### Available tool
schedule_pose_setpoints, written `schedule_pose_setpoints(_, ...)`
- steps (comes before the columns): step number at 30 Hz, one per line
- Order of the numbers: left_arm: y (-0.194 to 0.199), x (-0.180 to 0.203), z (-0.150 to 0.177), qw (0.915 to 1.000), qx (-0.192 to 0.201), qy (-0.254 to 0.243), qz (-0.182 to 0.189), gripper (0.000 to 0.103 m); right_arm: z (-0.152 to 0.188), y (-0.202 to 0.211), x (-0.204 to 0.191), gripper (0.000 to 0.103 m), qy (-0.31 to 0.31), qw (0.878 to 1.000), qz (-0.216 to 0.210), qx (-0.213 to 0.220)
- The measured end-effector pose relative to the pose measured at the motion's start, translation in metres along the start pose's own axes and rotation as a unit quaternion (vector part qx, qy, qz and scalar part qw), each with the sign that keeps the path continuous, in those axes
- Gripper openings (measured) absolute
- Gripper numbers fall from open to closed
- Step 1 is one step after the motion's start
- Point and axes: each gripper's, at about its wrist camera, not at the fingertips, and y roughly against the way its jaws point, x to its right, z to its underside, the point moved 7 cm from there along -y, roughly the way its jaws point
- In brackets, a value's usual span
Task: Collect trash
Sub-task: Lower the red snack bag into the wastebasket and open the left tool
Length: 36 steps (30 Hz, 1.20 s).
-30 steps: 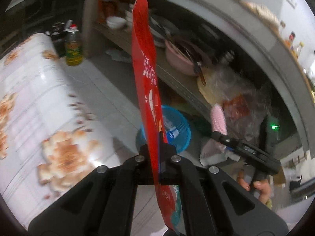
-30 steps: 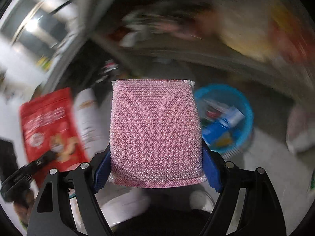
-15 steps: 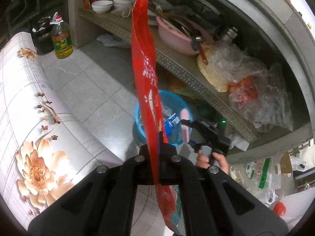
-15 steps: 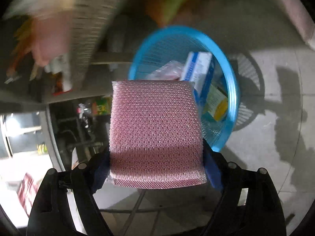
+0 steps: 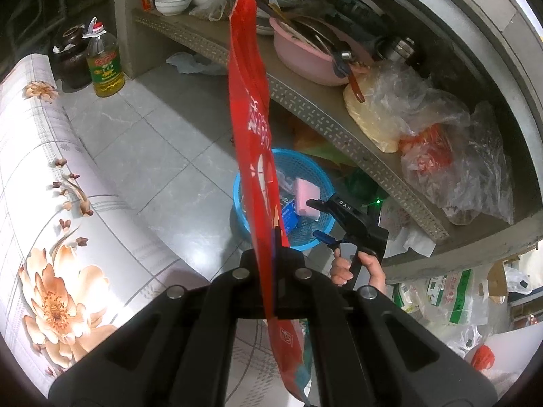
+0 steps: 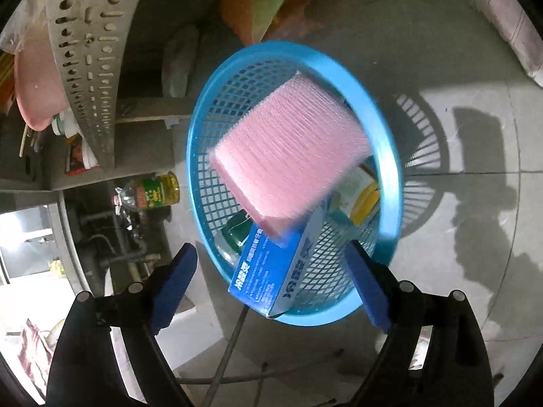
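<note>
The red wrapper [image 5: 253,135] pinched in the left gripper [image 5: 271,257] hides part of the blue basket [image 6: 383,156], where the blurred pink sponge [image 6: 292,149] lies beyond the right gripper [image 6: 271,283], whose jaws have just been opening, nothing between them.

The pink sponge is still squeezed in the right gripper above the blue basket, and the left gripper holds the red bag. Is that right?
Not quite. The right wrist view shows the right gripper open, its jaws having just been opening, with nothing between them. The pink sponge is loose over the blue basket. The left gripper does hold the red bag.
</note>
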Motion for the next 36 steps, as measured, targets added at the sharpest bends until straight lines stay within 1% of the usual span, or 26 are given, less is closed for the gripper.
schedule_pose_setpoints(2,0.0,0.0,0.0,1.0,0.0,0.001,0.0,0.0,-0.001,0.003,0.002,0.086,0.003,1.0,0.004,0.004)
schedule_pose_setpoints(4,0.0,0.0,0.0,1.0,0.0,0.0,-0.001,0.0,0.0,0.007,0.003,0.086,0.003,1.0,-0.004,0.004)
schedule_pose_setpoints(7,0.0,0.002,-0.003,1.0,0.0,0.0,0.002,0.0,0.002,0.022,0.005,0.086,0.014,1.0,-0.002,0.014)
schedule_pose_setpoints(10,-0.004,0.009,-0.011,0.9999,-0.004,-0.004,0.013,0.0,0.009,0.039,0.003,0.086,0.031,0.999,-0.009,0.021)
schedule_pose_setpoints(12,-0.014,0.016,-0.017,0.9996,-0.014,-0.005,0.023,0.0,0.015,0.05,0.001,0.086,0.046,0.999,-0.01,0.023)
schedule_pose_setpoints(15,-0.05,0.03,-0.029,0.9966,-0.055,0.018,0.06,0.0,0.024,0.066,0.002,0.086,0.059,0.998,-0.012,0.024)
schedule_pose_setpoints(16,-0.073,0.037,-0.034,0.9936,-0.079,0.03,0.075,0.0,0.027,0.071,0.003,0.086,0.062,0.998,-0.012,0.025)
schedule_pose_setpoints(18,-0.105,0.045,-0.038,0.9902,-0.107,0.04,0.081,0.0,0.033,0.081,0.009,0.086,0.065,0.998,-0.012,0.023)
schedule_pose_setpoints(19,-0.128,0.05,-0.04,0.9886,-0.123,0.042,0.076,0.0,0.035,0.084,0.012,0.086,0.065,0.998,-0.012,0.023)
schedule_pose_setpoints(20,-0.149,0.052,-0.041,0.9881,-0.135,0.041,0.061,0.0,0.037,0.088,0.015,0.086,0.064,0.998,-0.012,0.023)
schedule_pose_setpoints(21,-0.169,0.054,-0.042,0.9881,-0.143,0.035,0.044,0.0,0.04,0.092,0.02,0.086,0.062,0.998,-0.01,0.02)
schedule_pose_setpoints(22,-0.186,0.057,-0.043,0.9879,-0.148,0.03,0.036,0.0,0.041,0.096,0.024,0.086,0.058,0.998,-0.009,0.018)
schedule_pose_setpoints(25,-0.228,0.057,-0.042,0.9843,-0.168,0.042,0.031,0.0,0.046,0.102,0.039,0.086,0.049,0.999,0.001,0.013)
schedule_pose_setpoints(26,-0.24,0.055,-0.041,0.9829,-0.175,0.049,0.029,0.002,0.047,0.102,0.044,0.086,0.047,0.999,0.006,0.011)
schedule_pose_setpoints(27,-0.252,0.053,-0.039,0.9817,-0.183,0.049,0.023,0.012,0.049,0.103,0.049,0.086,0.045,0.999,0.011,0.008)
schedule_pose_setpoints(28,-0.264,0.048,-0.035,0.9799,-0.194,0.047,0.006,0.021,0.05,0.103,0.053,0.086,0.043,0.999,0.016,0.005)
schedule_pose_setpoints(29,-0.273,0.041,-0.032,0.9783,-0.2,0.05,-0.016,0.037,0.052,0.102,0.056,0.086,0.041,0.999,0.019,0.003)
schedule_pose_setpoints(30,-0.276,0.034,-0.031,0.9776,-0.202,0.053,-0.029,0.04,0.054,0.102,0.06,0.086,0.039,0.999,0.022,0.0)
schedule_pose_setpoints(31,-0.278,0.027,-0.03,0.9766,-0.202,0.061,-0.039,0.04,0.055,0.102,0.062,0.086,0.039,0.999,0.024,-0.001)
schedule_pose_setpoints(33,-0.276,0.019,-0.029,0.9752,-0.203,0.078,-0.042,0.044,0.058,0.102,0.064,0.086,0.037,0.999,0.027,-0.002)
schedule_pose_setpoints(36,-0.262,0.012,-0.032,0.9748,-0.198,0.097,-0.038,0.044,0.06,0.103,0.065,0.086,0.037,0.999,0.026,-0.003)
